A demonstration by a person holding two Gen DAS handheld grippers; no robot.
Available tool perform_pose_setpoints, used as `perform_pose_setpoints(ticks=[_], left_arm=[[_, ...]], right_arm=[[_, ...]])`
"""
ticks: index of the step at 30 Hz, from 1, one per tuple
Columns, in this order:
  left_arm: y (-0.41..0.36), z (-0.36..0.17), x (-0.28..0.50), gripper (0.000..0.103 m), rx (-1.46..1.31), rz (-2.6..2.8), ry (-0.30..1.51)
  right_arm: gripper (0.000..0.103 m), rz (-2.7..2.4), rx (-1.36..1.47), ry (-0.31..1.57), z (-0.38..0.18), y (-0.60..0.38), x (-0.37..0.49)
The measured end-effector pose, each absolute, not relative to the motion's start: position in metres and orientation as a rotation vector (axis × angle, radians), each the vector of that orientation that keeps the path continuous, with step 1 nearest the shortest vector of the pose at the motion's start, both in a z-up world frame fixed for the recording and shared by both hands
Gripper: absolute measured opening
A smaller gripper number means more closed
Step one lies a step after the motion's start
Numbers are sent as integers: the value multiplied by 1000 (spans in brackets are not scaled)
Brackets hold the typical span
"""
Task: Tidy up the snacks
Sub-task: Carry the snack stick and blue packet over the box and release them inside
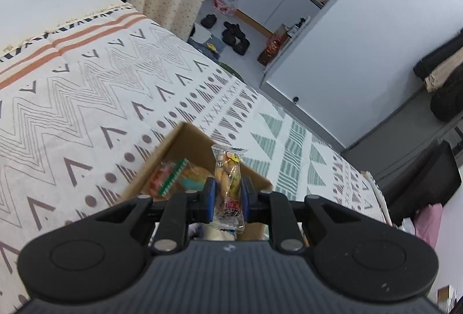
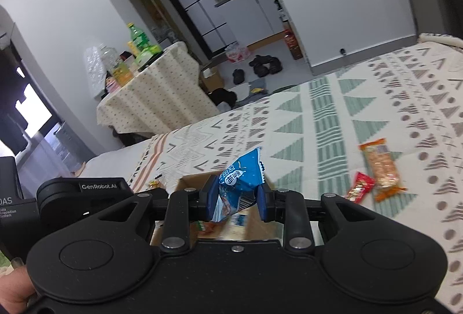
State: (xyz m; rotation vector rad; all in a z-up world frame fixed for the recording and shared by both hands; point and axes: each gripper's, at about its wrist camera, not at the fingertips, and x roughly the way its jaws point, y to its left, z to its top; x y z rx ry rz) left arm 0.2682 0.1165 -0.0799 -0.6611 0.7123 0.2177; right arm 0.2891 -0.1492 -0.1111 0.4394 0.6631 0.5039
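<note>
My left gripper [image 1: 228, 189] is shut on a clear yellow snack packet [image 1: 229, 184] and holds it upright over an open cardboard box [image 1: 191, 146] on the patterned bedspread. Inside the box lie a green-edged packet [image 1: 172, 176] and other snacks. My right gripper [image 2: 236, 192] is shut on a blue snack bag [image 2: 241, 181], held above the same cardboard box [image 2: 192, 180]. An orange snack packet [image 2: 380, 168] and a small red packet [image 2: 358, 187] lie on the bedspread to the right.
The bed [image 1: 86, 82] carries a white patterned bedspread. Beyond it stands a table with a dotted cloth [image 2: 156, 91] holding bottles. Shoes [image 2: 264, 65] and a bag lie on the floor by the cabinets. The left gripper's body [image 2: 58, 198] shows at the left.
</note>
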Motion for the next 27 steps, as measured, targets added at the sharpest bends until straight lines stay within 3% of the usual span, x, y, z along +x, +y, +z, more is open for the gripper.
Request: perform_pose_setpoints(ticks=[10,12,15,19,22,24,27], left_arm=[[132,-102,281,18,-690,246,768],[133,-105,281,22,-679,269,778],[135,-110,281,32,-683,286,801],[136,-108,278,54,-687,296,787],[134,-106,276,65,-682,303,777],[130,-105,275,70,-684,295,773],[123,-103,276,75,-665,292,778]], right_arm=[[28,541,415,701,-116,-110,305],[28,538,413,709,-118,-107,306],[28,533,410,722,-121,-102,310],[29,571,418,736,-121,-95,312],[39,592,409,750,-120,-94,312],[54,576,403,743,-120,-100,309],[55,550,413,747,-121,-116,304]])
